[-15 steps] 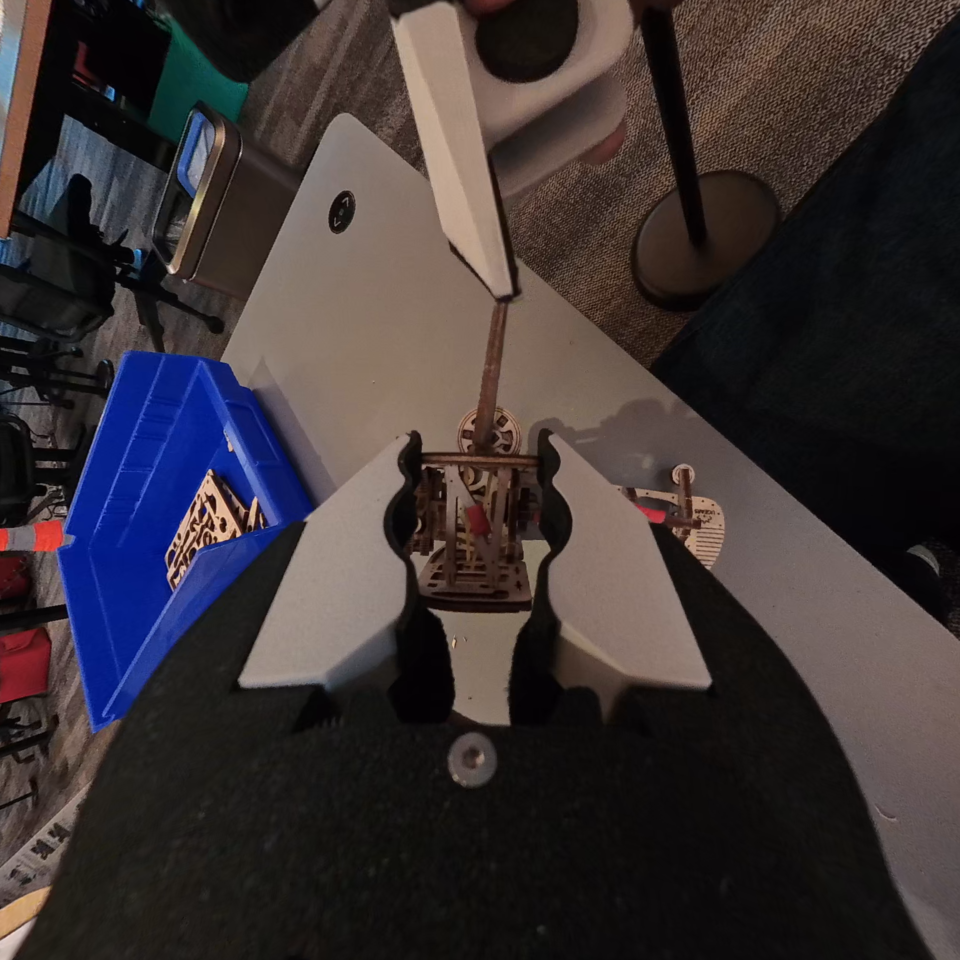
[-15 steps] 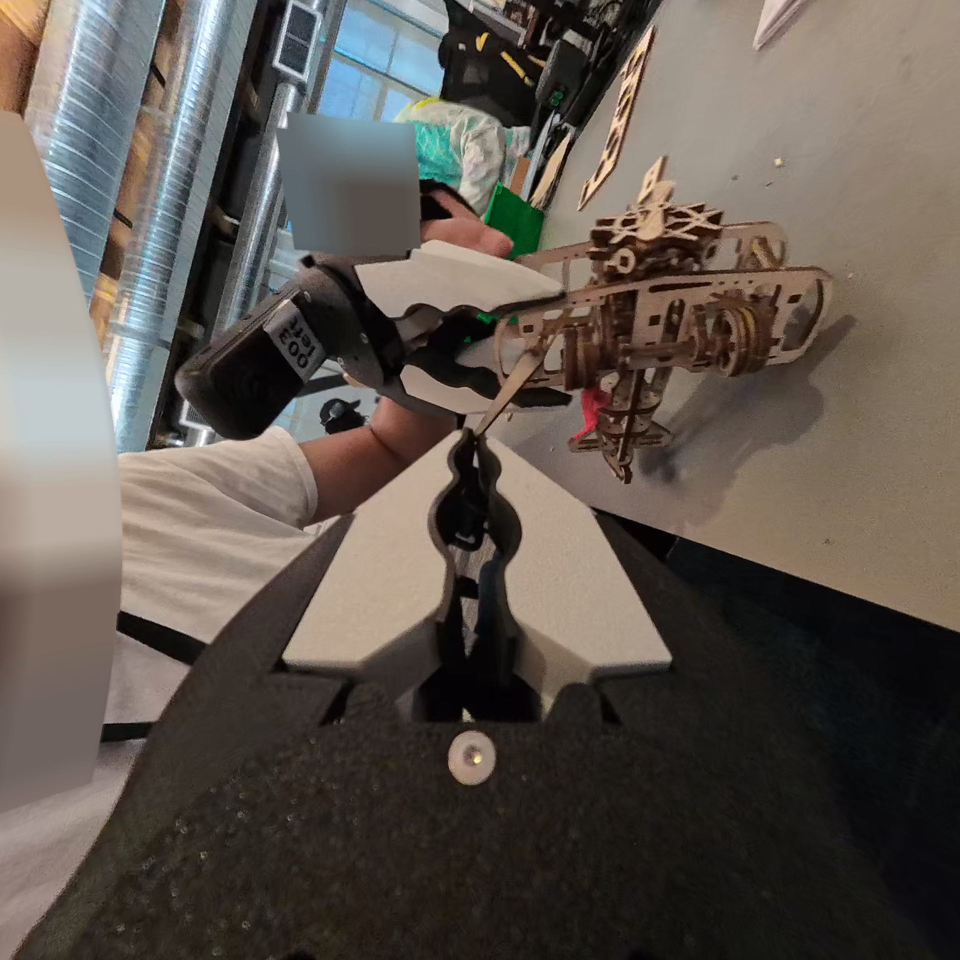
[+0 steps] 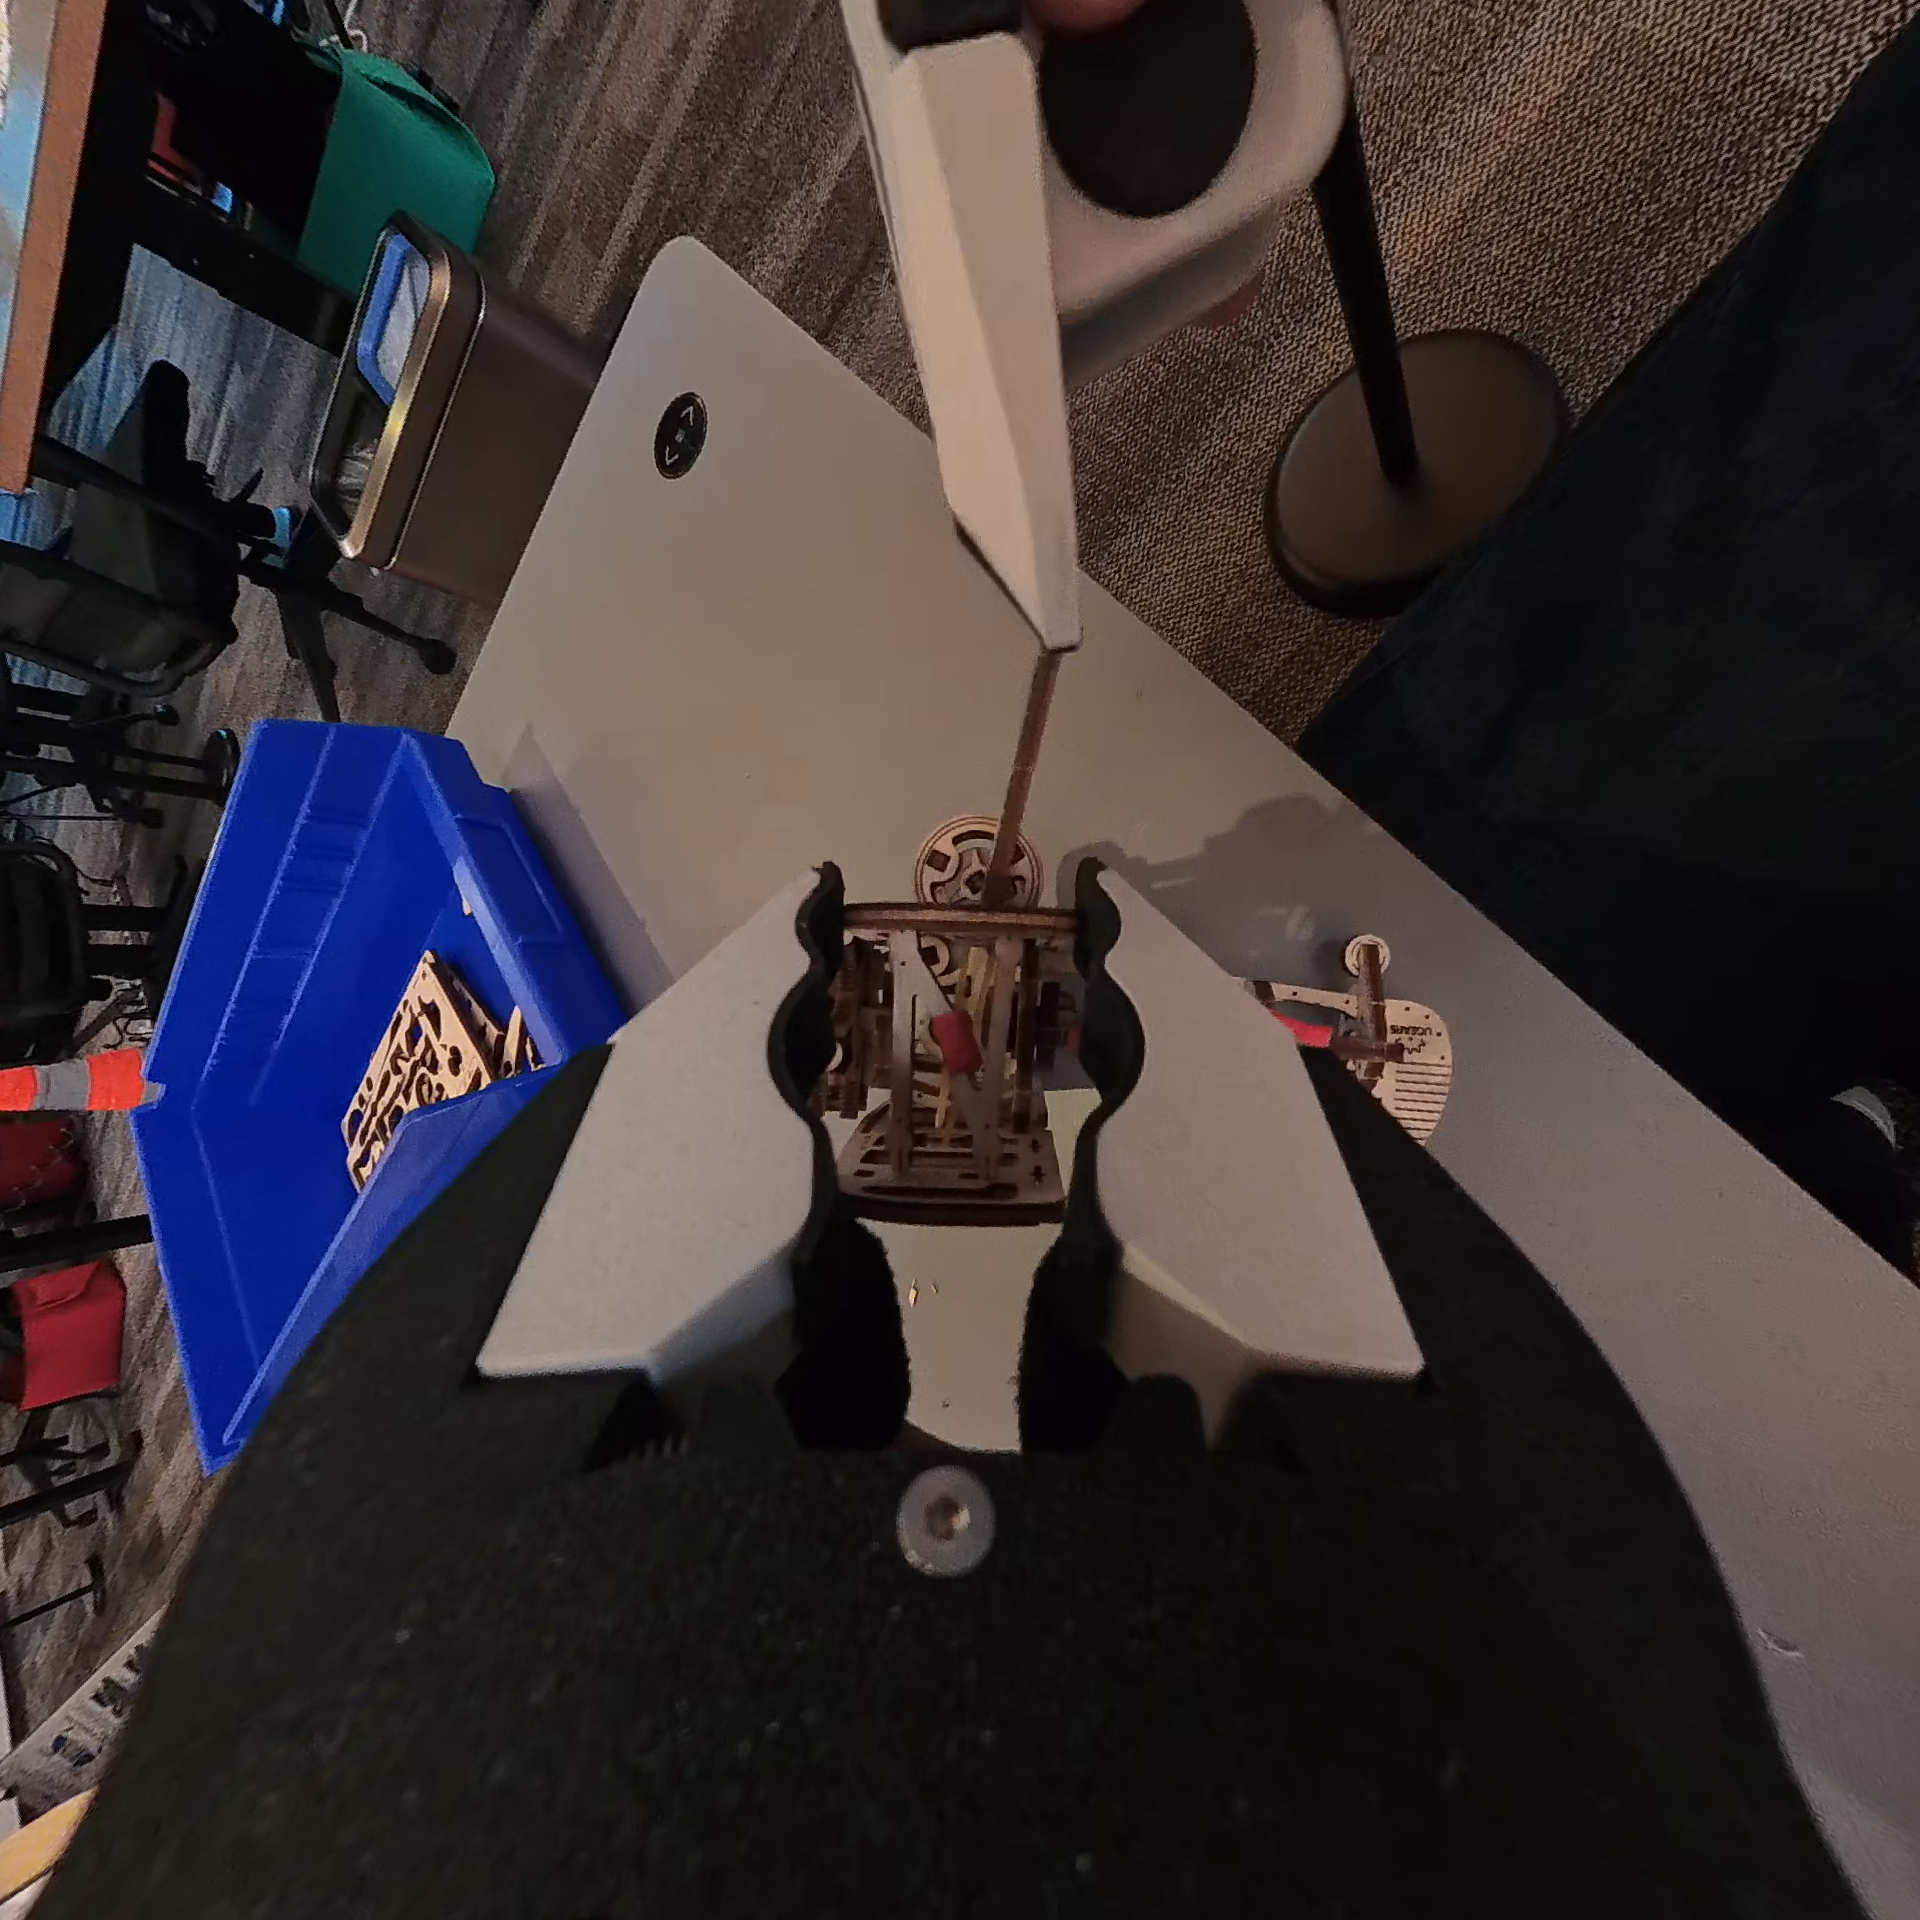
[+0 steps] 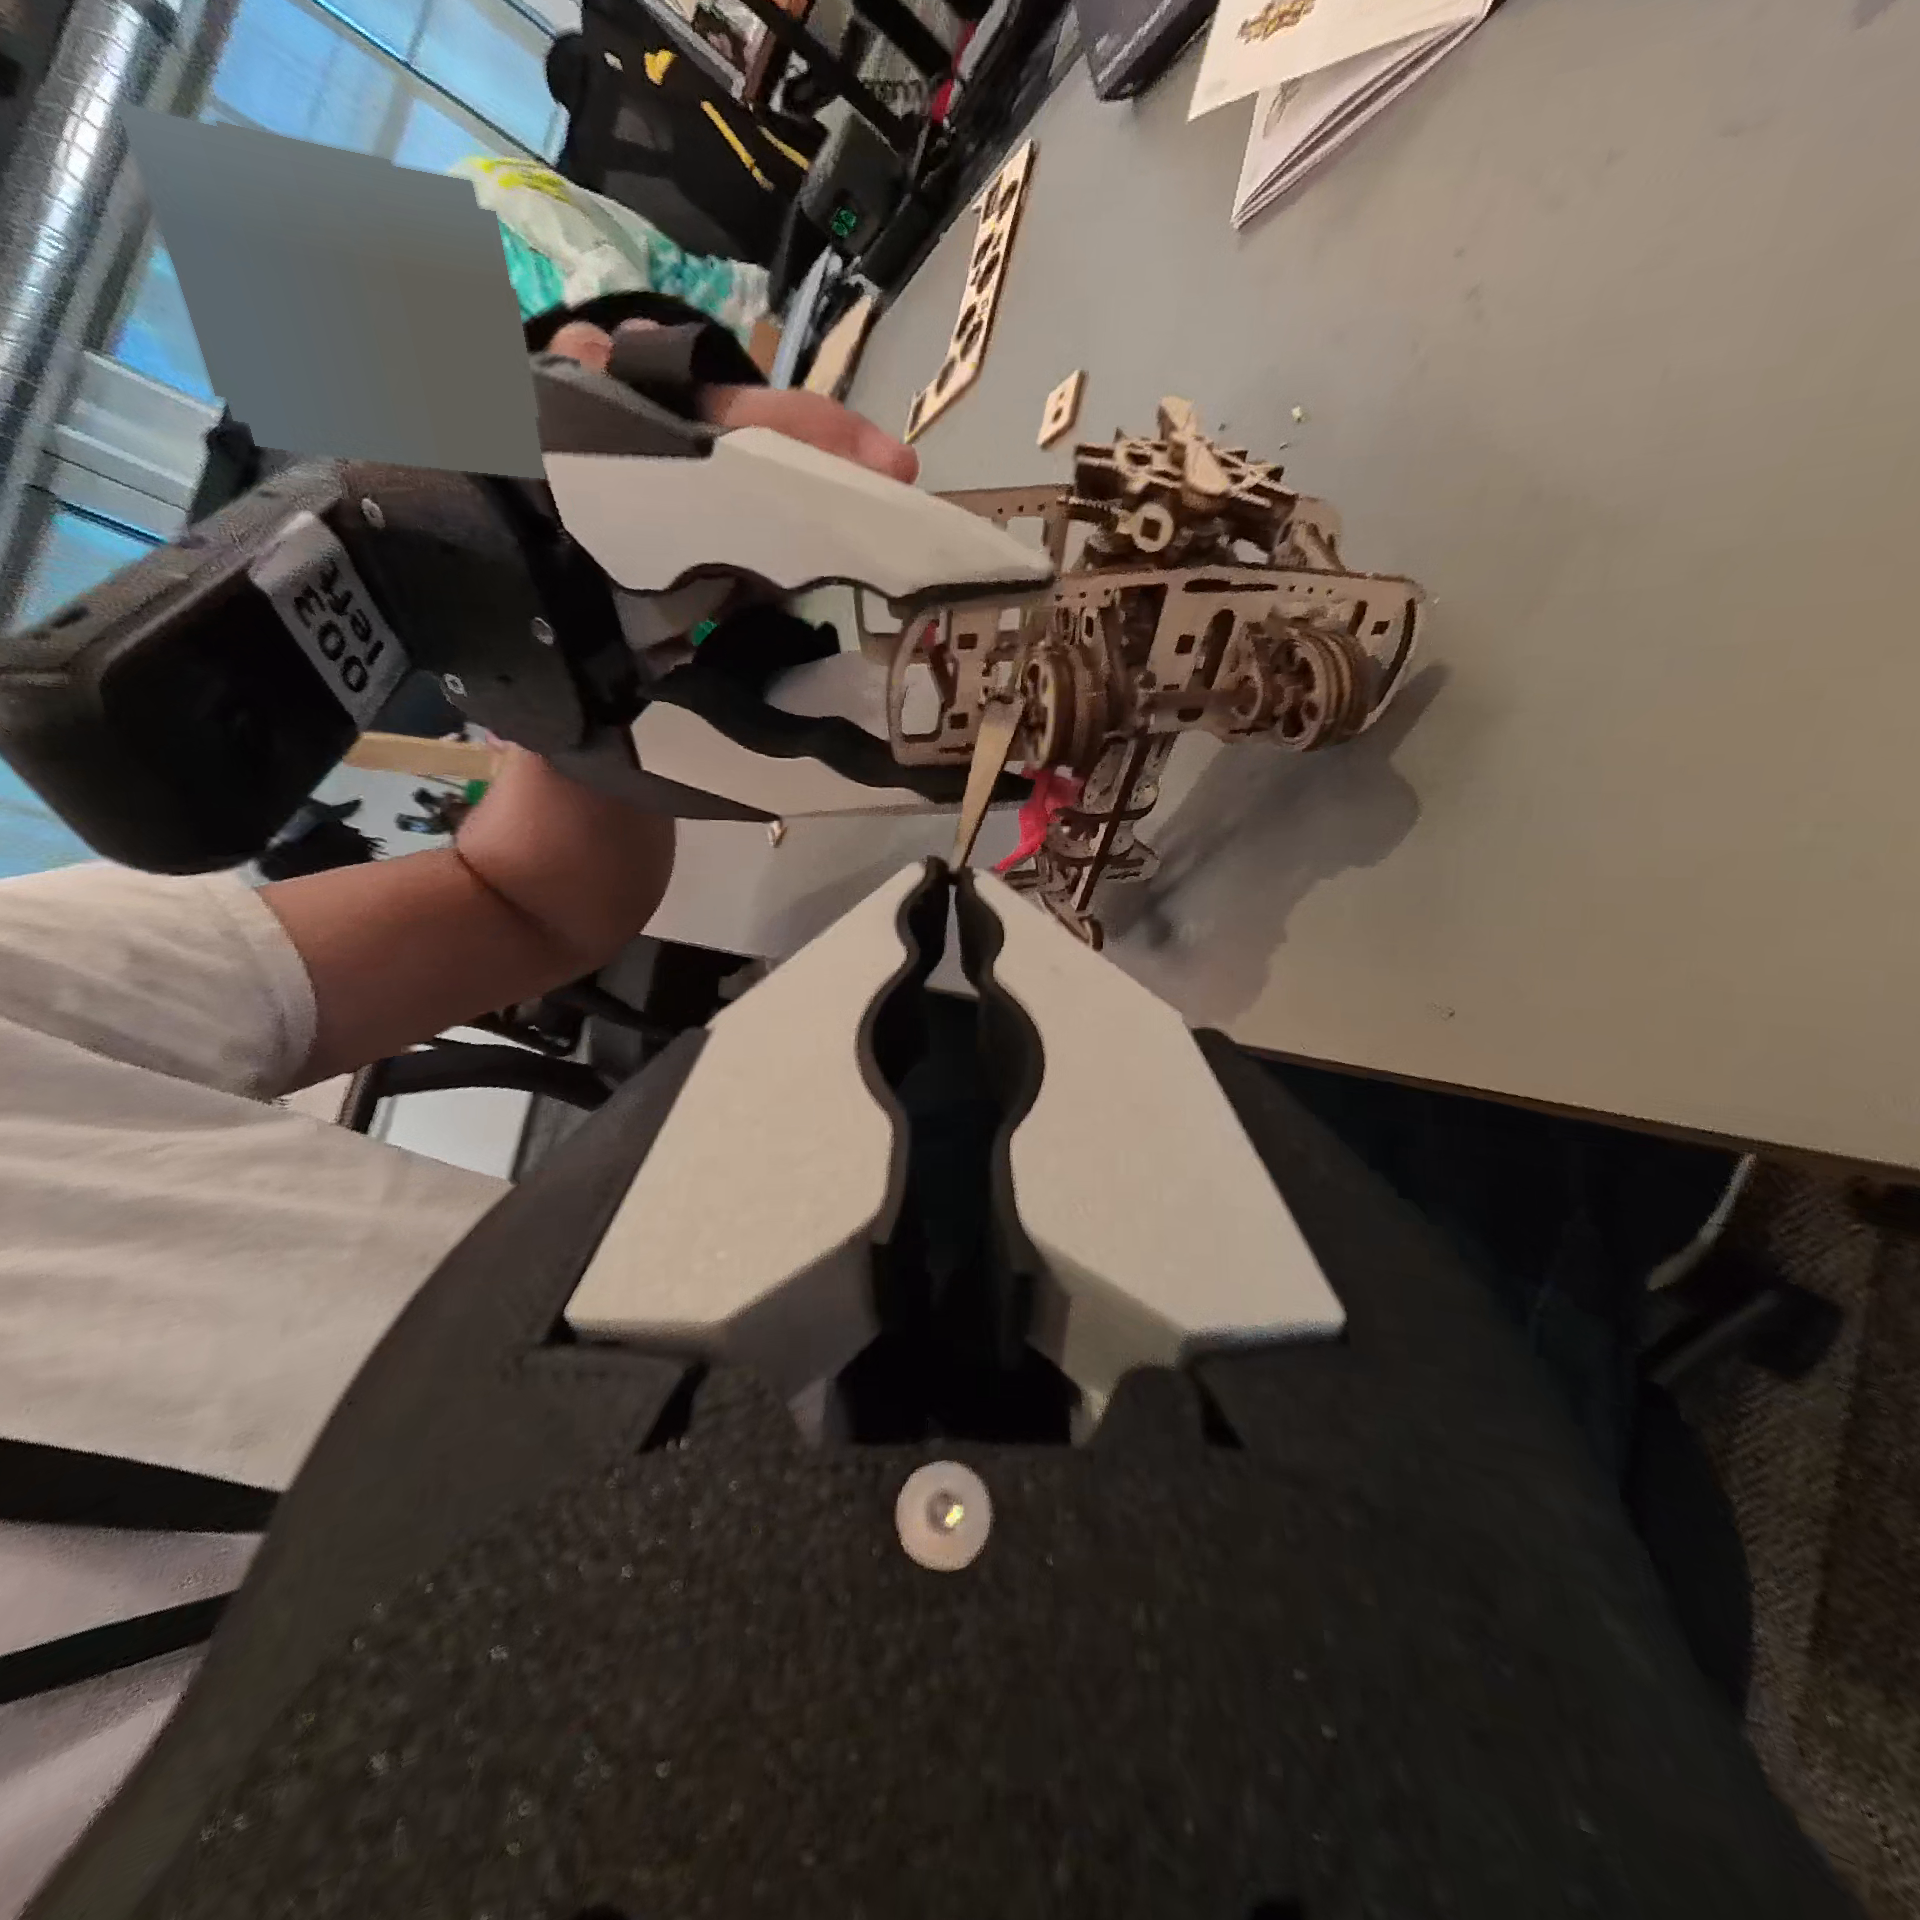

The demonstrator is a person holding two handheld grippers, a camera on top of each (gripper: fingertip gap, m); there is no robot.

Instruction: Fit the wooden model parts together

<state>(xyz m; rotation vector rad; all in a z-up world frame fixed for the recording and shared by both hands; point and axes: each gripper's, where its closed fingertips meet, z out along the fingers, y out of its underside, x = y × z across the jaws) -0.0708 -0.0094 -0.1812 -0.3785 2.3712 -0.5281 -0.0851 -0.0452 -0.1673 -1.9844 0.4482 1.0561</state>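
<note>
Grey surface w/ carpet floor beyond its edge; a blue bin holding cut-out wood sheets sits off to the left of the left jaws, its rim touching the surface edge. In the right wrist view more wood sheets and paper booklets lie on the far side of the surface, well beyond the jaws. Wooden model, a slotted frame w/ gears, wheels and a red bit, rests on the surface near its edge. Left gripper has its jaws clamped across the model's frame, one finger on each side; seen from the right wrist view the same gripper grips the frame end, a person's hand around its handle. Right gripper has jaws pressed together on a thin wooden stick, pinched at the very tips; the stick's far end reaches into the model beside a gear wheel. A small flat wood piece lies on the surface just right of the left jaws.
</note>
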